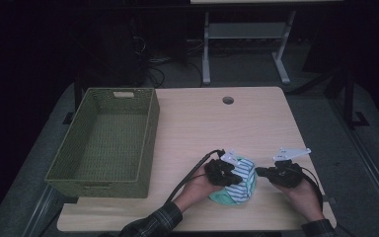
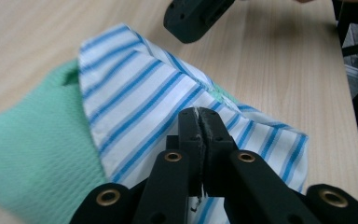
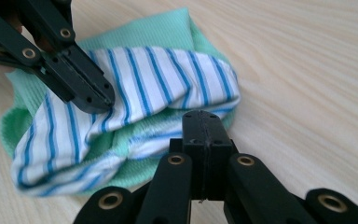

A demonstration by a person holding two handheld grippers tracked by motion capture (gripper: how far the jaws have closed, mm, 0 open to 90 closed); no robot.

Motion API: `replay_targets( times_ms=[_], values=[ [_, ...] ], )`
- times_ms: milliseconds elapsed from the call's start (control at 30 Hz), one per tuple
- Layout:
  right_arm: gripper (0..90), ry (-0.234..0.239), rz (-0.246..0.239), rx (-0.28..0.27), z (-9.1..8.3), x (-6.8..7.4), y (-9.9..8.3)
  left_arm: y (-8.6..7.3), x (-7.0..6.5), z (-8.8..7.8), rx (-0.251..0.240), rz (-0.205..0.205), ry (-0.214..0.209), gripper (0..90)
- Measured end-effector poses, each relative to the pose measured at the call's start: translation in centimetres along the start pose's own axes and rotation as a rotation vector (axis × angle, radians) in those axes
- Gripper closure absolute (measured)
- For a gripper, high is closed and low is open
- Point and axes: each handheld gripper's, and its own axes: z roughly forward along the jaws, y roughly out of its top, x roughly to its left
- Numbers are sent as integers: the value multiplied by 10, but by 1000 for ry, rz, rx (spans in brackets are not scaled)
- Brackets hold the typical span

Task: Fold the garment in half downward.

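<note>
lying near the table's (image 1: 256, 118) near edge: striped green cloth (image 1: 239, 183). left gripper (image 2: 199, 122) jaws together, pinching its striped layer; right gripper (image 3: 206, 125) jaws together, holding nothing, just right. risk: thin pinch slips, bundle unfolds short of far-left basket (image 1: 148, 143).

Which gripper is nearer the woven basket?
Left. The left gripper sits over the striped cloth, a stretch of bare table from the woven basket. The right gripper is farther off, beyond the cloth's other side.
</note>
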Motion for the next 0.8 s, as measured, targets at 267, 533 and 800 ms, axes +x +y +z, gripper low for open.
replay_targets(
  times_ms=[267, 533, 800],
  values=[
    [897, 51, -26, -18, 5, 6, 24, -3, 7, -36, -21, -37, 28, 879],
    [897, 95, -70, -23, 30, 17, 51, -20, 9, -59, 9, -67, 54, 892],
    [898, 136, -92, -23, 60, 24, 72, -30, 6, -57, 48, -72, 36, 892]
  ],
)
